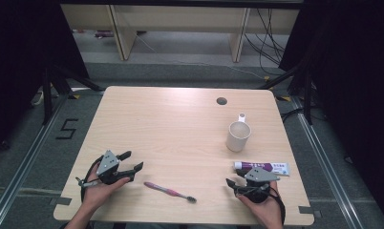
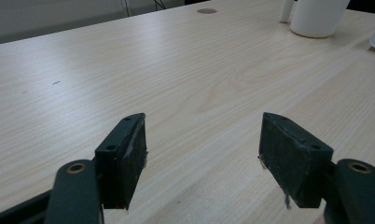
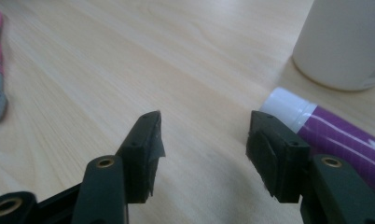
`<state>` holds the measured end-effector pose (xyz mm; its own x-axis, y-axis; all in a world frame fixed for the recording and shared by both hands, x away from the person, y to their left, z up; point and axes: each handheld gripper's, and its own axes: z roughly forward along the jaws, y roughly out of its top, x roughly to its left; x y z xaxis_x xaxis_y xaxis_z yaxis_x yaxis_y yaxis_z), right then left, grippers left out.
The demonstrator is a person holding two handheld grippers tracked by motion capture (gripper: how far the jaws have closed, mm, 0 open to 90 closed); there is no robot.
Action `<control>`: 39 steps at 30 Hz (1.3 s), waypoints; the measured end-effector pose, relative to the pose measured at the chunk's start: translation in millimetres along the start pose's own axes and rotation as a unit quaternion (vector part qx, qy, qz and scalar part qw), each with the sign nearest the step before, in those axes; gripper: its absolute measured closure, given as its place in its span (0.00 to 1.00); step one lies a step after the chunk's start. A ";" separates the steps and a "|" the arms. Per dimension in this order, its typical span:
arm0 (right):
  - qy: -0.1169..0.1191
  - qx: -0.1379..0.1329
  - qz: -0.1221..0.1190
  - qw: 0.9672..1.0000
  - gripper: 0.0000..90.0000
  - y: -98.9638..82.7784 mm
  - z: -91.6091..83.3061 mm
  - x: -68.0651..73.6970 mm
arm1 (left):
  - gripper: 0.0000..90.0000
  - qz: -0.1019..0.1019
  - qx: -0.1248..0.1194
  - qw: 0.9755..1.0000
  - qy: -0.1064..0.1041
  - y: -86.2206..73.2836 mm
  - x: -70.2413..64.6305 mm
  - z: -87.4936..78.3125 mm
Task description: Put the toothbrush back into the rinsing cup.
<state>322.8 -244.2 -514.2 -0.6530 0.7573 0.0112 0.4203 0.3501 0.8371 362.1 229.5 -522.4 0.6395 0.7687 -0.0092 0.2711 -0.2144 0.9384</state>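
1. The left gripper [image 1: 131, 161] sits in the lower left of the high view, jaws spread wide over bare table [image 1: 171, 124], holding nothing.
2. The right gripper [image 1: 232, 183], at the lower right, is also open and empty; its jaw tips are small and dark there, hard to separate.
3. The toothpaste tube [image 1: 261, 167] lies just above that gripper, its near edge partly covered by the grey plate; in the right gripper view the frame's right edge cuts it off.
4. The toothbrush [image 1: 170, 191] lies at bottom centre, between the grippers.
5. The white cup [image 1: 238, 136] stands right of centre; the gripper views cut off its top.
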 end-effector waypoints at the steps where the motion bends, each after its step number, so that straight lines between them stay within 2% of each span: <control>1: -0.002 -0.011 0.003 1.000 0.49 -0.3 -1.3 0.1 | 0.36 0.000 -0.001 1.000 -0.001 0.1 -0.2 0.5; 2: 0.004 -0.014 0.022 1.000 0.49 -0.8 -2.9 2.1 | 0.36 0.000 0.000 1.000 0.000 0.3 0.0 0.5; 3: 0.000 -0.028 0.004 1.000 0.48 -1.2 -2.9 -0.7 | 0.35 -0.001 0.002 1.000 0.002 0.6 0.1 0.1; 4: 0.003 -0.028 0.016 0.999 0.48 -1.5 -3.3 1.2 | 0.35 -0.004 -0.004 1.000 -0.001 0.2 0.3 0.8; 6: 0.003 -0.040 -0.002 0.999 0.47 -1.2 -3.1 -0.4 | 0.35 -0.006 -0.004 1.000 -0.003 0.4 0.8 0.2; 7: 0.000 -0.045 -0.002 0.999 0.47 -0.9 -3.3 0.3 | 0.35 -0.002 -0.001 1.000 -0.001 0.8 0.7 -0.6; 9: 0.004 -0.044 0.004 0.999 0.47 -0.4 -2.1 2.6 | 0.35 -0.001 -0.007 1.000 -0.009 2.6 0.5 -1.6; 10: -0.005 -0.047 -0.007 0.999 0.47 -0.1 -1.3 1.5 | 0.35 0.000 -0.009 1.000 -0.011 4.4 -0.2 -2.4; 13: 0.002 -0.046 0.008 0.999 0.46 0.4 -1.1 4.4 | 0.35 0.007 -0.010 0.999 -0.029 11.0 -4.2 -4.3; 14: 0.002 -0.045 0.006 0.999 0.46 0.7 -0.8 4.1 | 0.36 0.010 -0.011 0.999 -0.035 13.1 -5.9 -4.4; 16: 0.005 -0.040 0.010 0.999 0.46 0.7 -0.8 4.5 | 0.36 0.021 -0.003 0.999 -0.044 17.4 -9.2 -4.4; 18: 0.005 -0.048 0.006 0.999 0.46 0.5 -0.1 2.4 | 0.35 0.023 0.002 0.998 -0.055 19.8 -11.2 -2.5; 19: 0.008 -0.040 0.025 0.999 0.46 0.1 -1.3 4.2 | 0.35 0.027 0.003 0.998 -0.061 21.0 -12.4 -1.8; 20: 0.012 -0.049 0.014 0.999 0.47 0.1 -0.4 0.9 | 0.35 0.027 0.008 0.998 -0.064 22.3 -14.2 -1.5; 21: 0.012 -0.049 0.014 0.999 0.47 0.1 -0.4 0.9 | 0.35 0.029 0.013 0.997 -0.070 23.2 -14.9 -0.9; 22: 0.007 -0.056 0.008 0.998 0.46 0.3 -0.3 -0.1 | 0.35 0.029 0.022 0.996 -0.084 24.7 -16.1 -0.3; 23: 0.008 -0.051 0.010 0.999 0.46 0.4 -0.7 -0.2 | 0.35 0.022 0.026 0.995 -0.096 25.9 -17.4 0.2; 24: 0.011 -0.046 0.023 0.999 0.46 0.3 -0.8 1.7 | 0.36 0.018 0.028 0.993 -0.110 27.4 -18.0 1.1; 25: 0.013 -0.043 0.028 0.999 0.46 0.4 -0.9 2.4 | 0.36 0.014 0.032 0.993 -0.114 28.6 -19.4 1.3; 26: 0.014 -0.042 0.028 0.999 0.46 0.5 -0.6 2.4 | 0.36 0.028 0.040 0.991 -0.122 31.6 -21.0 2.0; 27: 0.013 -0.044 0.011 0.999 0.46 1.0 0.0 -0.2 | 0.36 0.035 0.042 0.990 -0.129 34.0 -22.9 3.1; 28: 0.009 -0.049 0.007 0.999 0.46 1.0 0.4 -0.4 | 0.36 0.051 0.049 0.988 -0.138 39.3 -25.5 4.1; 29: 0.009 -0.049 0.007 0.999 0.46 1.0 0.4 -0.4 | 0.36 0.051 0.049 0.988 -0.138 39.3 -25.5 4.1; 32: 0.015 -0.046 0.012 0.999 0.46 0.9 0.4 -0.7 | 0.37 0.082 0.065 0.983 -0.153 48.4 -30.8 7.7; 33: 0.011 -0.047 0.010 0.999 0.46 1.0 -0.2 -1.4 | 0.37 0.094 0.074 0.980 -0.158 51.3 -32.1 8.5; 34: 0.014 -0.047 0.025 0.998 0.46 0.7 0.2 0.3 | 0.37 0.104 0.078 0.978 -0.162 53.9 -33.9 9.6; 35: 0.019 -0.044 0.025 0.999 0.46 0.6 0.7 -0.7 | 0.38 0.110 0.082 0.976 -0.170 56.2 -36.2 10.8; 36: 0.009 -0.050 0.010 0.999 0.46 0.8 0.8 -2.8 | 0.38 0.118 0.088 0.972 -0.182 58.8 -38.8 12.6; 37: 0.011 -0.048 0.014 0.999 0.46 1.1 0.5 -2.5 | 0.38 0.122 0.092 0.971 -0.183 59.8 -40.1 13.0; 38: 0.012 -0.048 0.014 0.999 0.46 1.1 0.6 -2.6 | 0.38 0.134 0.100 0.967 -0.194 61.7 -43.1 15.5; 39: 0.012 -0.048 0.014 0.999 0.46 1.1 0.6 -2.6 | 0.38 0.138 0.105 0.964 -0.200 62.5 -45.2 16.9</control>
<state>325.4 -245.4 -513.7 -0.6569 0.7525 0.0478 0.3778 0.2736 0.8846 362.3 171.2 -469.2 0.9232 0.3797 0.0599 0.1627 -0.5273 0.8340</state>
